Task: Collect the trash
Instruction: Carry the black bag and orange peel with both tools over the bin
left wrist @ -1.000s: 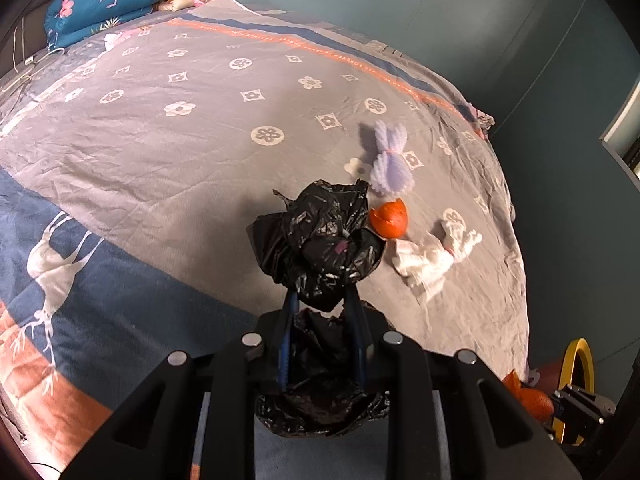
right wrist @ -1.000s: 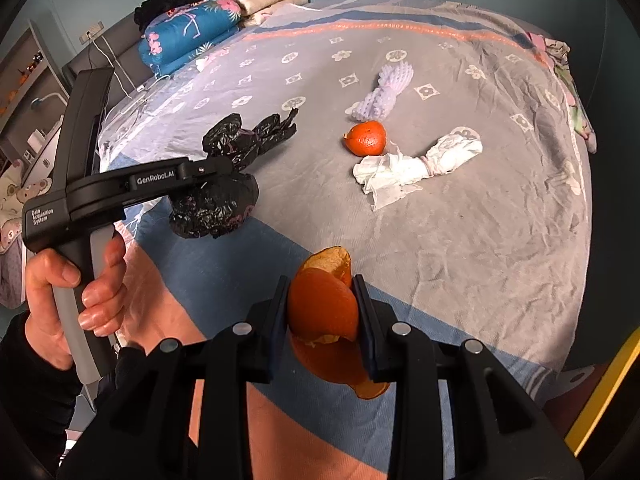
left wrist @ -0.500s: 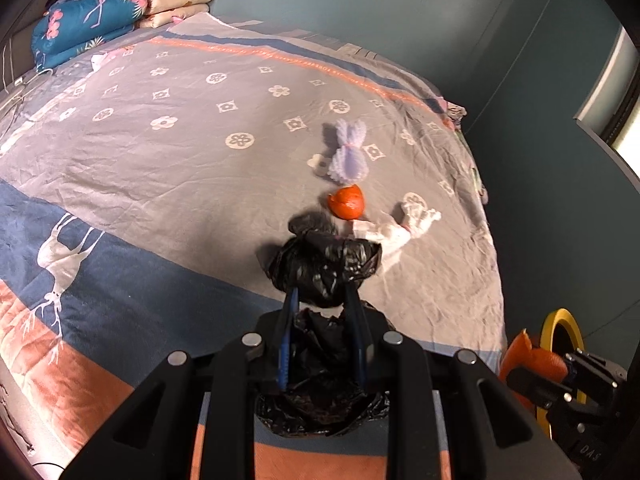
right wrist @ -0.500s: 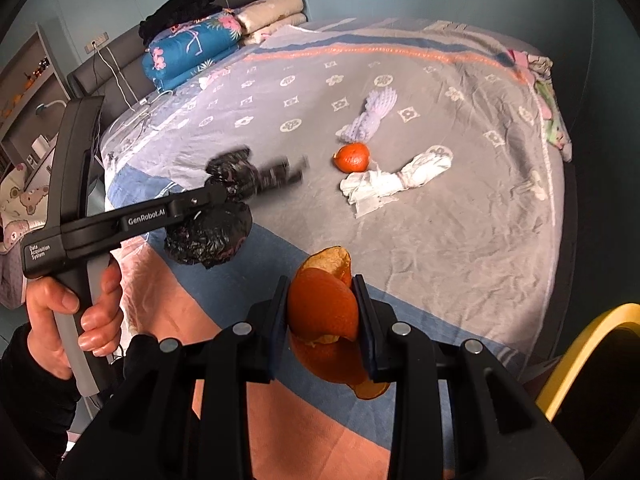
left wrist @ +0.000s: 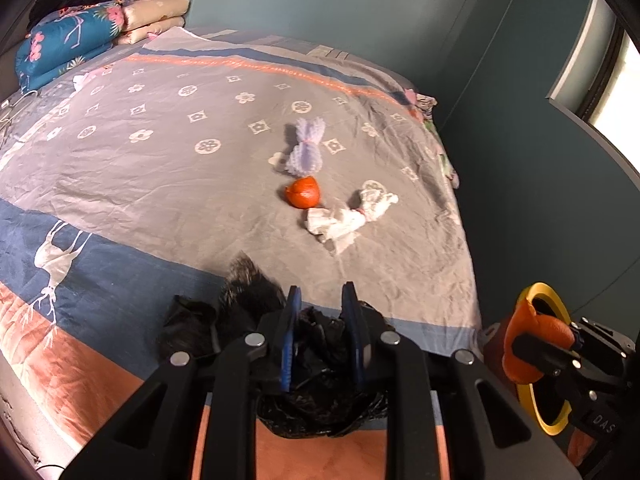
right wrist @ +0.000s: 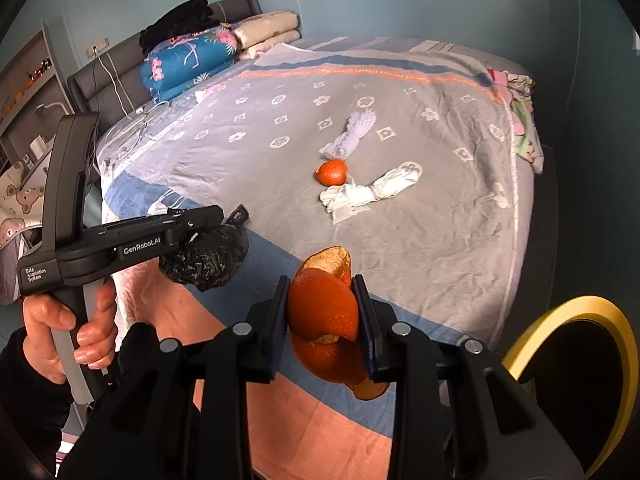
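Note:
My left gripper (left wrist: 319, 300) is shut on a crumpled black plastic bag (left wrist: 320, 344) and holds it over the bed's near edge; the bag also shows in the right wrist view (right wrist: 206, 258). My right gripper (right wrist: 320, 286) is shut on an orange peel (right wrist: 324, 312), which also shows in the left wrist view (left wrist: 534, 342), just off the bed's corner above a yellow-rimmed bin (right wrist: 560, 316). On the bed lie an orange peel ball (left wrist: 303, 193), a crumpled white tissue (left wrist: 348, 216) and a purple foam net (left wrist: 306, 152).
The bed (left wrist: 160, 168) has a grey, blue and orange patterned cover. Folded blankets (left wrist: 80, 44) are stacked at the headboard. The yellow-rimmed bin (left wrist: 554, 412) stands on the floor by the bed's right corner. Cables (right wrist: 132, 120) lie at the bed's left side.
Both grippers have pulled back from the bed's middle toward its near edge and corner. The black bag has swung down and sideways in my left gripper. The bin rim has come into the right wrist view.

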`<control>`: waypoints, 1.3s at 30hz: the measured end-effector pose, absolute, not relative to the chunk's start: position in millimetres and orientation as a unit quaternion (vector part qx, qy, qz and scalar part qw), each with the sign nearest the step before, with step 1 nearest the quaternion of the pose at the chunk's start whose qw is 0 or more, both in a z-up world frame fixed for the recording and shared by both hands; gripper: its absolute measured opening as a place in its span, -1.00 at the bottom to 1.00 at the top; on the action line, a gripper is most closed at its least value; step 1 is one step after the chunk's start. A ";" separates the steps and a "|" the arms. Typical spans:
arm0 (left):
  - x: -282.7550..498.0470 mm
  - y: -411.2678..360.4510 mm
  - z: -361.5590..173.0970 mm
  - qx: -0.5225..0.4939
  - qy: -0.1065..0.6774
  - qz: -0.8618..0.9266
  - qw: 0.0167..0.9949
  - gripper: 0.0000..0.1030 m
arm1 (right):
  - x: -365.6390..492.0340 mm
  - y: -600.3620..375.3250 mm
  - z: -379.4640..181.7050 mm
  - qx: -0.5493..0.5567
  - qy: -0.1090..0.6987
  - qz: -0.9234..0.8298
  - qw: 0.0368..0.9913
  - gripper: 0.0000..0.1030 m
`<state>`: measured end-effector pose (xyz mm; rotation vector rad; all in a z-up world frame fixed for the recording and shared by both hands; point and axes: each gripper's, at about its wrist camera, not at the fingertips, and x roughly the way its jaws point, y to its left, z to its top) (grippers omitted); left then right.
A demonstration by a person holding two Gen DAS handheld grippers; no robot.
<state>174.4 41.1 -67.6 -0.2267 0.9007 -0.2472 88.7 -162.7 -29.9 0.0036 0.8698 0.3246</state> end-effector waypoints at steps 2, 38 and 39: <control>170.5 36.1 -62.1 -0.106 0.429 -0.125 0.888 -0.62 | 84.1 -170.9 -24.7 0.002 0.414 0.152 0.898 -0.43; 135.3 -121.3 -11.8 -0.056 0.415 -0.271 0.867 -0.62 | 27.7 -329.1 8.0 0.068 0.368 0.020 0.927 -0.43; 134.2 -126.8 -12.5 -0.052 0.416 -0.275 0.865 -0.62 | 28.0 -333.6 6.7 0.070 0.368 0.017 0.927 -0.43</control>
